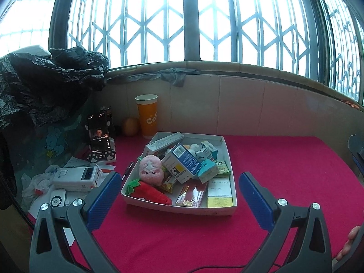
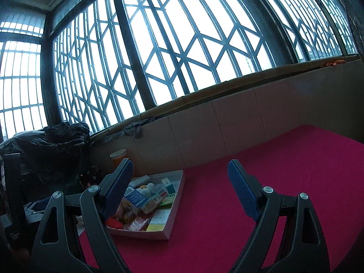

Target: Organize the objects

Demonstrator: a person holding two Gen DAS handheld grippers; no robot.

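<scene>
Red cloth (image 1: pixel 284 170) covers the table, and a white box (image 1: pixel 224 211) sits on it, full of mixed-up things. Small packs are piled in the middle. A pink plush (image 1: pixel 151 170) and a toy carrot (image 1: pixel 150 193) lie at its near left side. The left gripper (image 1: pixel 179 201) hangs just in front of the box, fingers wide apart and holding nothing. The right gripper (image 2: pixel 179 188) is off to the right over bare cloth, fingers apart too. Sorting looks not yet begun. Next, I think, one gripper must reach in, close on one thing, and lift it out.
</scene>
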